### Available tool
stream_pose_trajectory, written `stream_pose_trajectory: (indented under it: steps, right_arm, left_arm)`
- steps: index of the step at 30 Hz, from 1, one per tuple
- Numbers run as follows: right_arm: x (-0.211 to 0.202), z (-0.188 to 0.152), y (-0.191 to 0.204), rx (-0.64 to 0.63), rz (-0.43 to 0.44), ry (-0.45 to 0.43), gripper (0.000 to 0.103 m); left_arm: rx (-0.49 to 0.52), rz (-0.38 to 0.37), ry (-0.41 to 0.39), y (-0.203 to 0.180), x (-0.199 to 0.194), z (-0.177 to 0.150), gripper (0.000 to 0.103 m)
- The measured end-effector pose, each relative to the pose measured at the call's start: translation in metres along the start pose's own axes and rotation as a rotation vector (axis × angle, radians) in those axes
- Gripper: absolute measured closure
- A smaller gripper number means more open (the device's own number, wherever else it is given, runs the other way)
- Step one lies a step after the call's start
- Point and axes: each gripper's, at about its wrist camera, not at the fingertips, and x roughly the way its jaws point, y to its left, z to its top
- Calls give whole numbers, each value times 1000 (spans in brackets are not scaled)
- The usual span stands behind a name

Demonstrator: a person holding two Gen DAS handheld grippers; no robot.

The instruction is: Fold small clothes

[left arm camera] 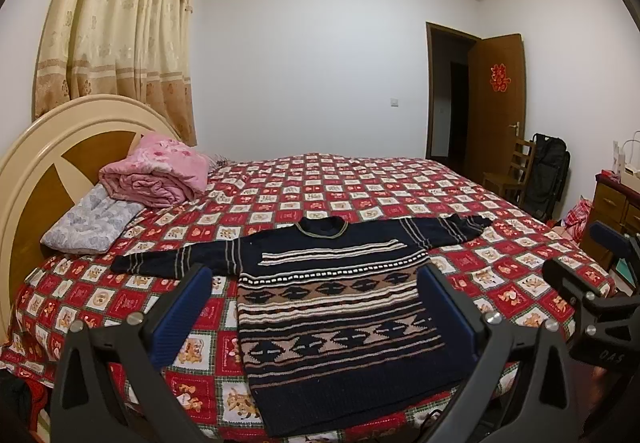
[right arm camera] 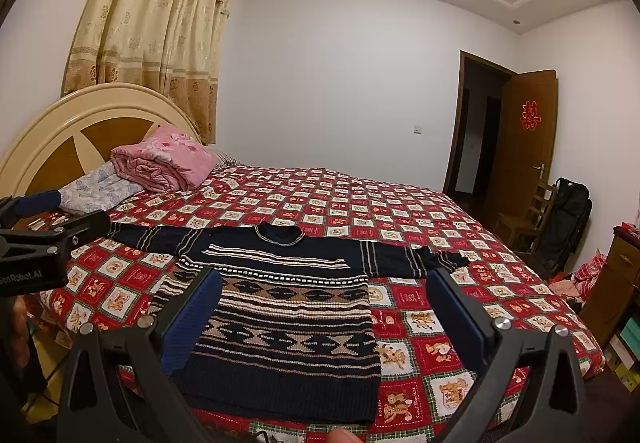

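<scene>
Nearest, the left gripper (left arm camera: pixel 316 293) and the right gripper (right arm camera: pixel 324 297) hang above the bed's near edge, ribbed blue pads spread wide, gripping nothing. "DAS" and "GenRobot.AI" show on their black frames. The knitted navy sweater (left arm camera: pixel 336 307), banded in cream and tan diamonds, lies flat with sleeves outspread on a red checked bedspread (left arm camera: pixel 360 187). Beyond it rest a folded pink quilt (left arm camera: pixel 156 175) and a curved cream headboard (left arm camera: pixel 48 147).

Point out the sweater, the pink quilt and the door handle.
sweater (left arm camera: pixel 340 307): left wrist view, on the patterned chest, middle of the body.
pink quilt (left arm camera: pixel 160 173): left wrist view, on the folded top layer.
door handle (right arm camera: pixel 541 168): right wrist view, on the metal lever.
</scene>
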Motion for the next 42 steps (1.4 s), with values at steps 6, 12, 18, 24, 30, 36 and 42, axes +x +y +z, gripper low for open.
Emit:
stream_pose_trajectory:
  steps: [6, 12, 18, 24, 30, 36, 42]
  right_arm:
    - [0, -2, 2, -2, 0, 1, 1]
    - [-1, -4, 4, -4, 3, 4, 1]
    - [3, -5, 2, -2, 23, 16, 1]
    - [20, -16, 0, 1, 90, 59, 1]
    - [69, -37, -21, 62, 121, 150, 1]
    - [136, -43, -69, 159, 73, 235, 1]
    - [224, -41, -147, 272, 10, 338, 6]
  left_arm:
    - [-1, 0, 4, 1, 2, -3, 0]
    - [-2, -2, 5, 1, 2, -3, 0]
    - [7, -3, 15, -1, 8, -10, 0]
    - [33, 11, 33, 2, 34, -18, 0]
    - [42, 11, 102, 14, 95, -30, 0]
    - [62, 47, 185, 26, 174, -27, 0]
    - [63, 64, 234, 40, 235, -19, 0]
